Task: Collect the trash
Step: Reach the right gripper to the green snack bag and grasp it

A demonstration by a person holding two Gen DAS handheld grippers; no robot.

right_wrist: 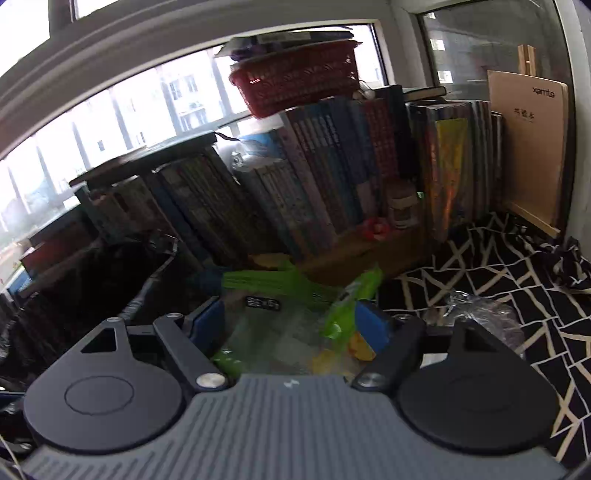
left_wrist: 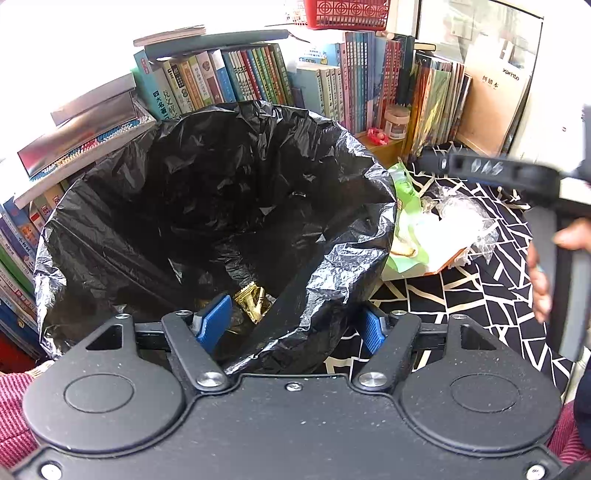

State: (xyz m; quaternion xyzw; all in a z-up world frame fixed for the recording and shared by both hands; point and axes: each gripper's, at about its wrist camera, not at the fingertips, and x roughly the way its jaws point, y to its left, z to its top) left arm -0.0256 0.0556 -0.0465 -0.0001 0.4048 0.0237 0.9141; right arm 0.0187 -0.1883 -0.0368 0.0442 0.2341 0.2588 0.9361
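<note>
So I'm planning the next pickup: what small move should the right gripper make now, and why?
Probably close the right gripper on the green wrapper: its jaws stand open with the wrapper between them, beside the black-lined bin.

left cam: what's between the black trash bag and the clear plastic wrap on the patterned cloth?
In the left wrist view, a green snack bag lies between the black trash bag and the clear plastic wrap, touching the bag's rim.

books [left_wrist: 258, 74] rowed upright across top | red basket [left_wrist: 347, 13] atop them, upper centre | small jar [left_wrist: 397, 122] right of centre | black-and-white patterned cloth [left_wrist: 461, 295] lower right
</note>
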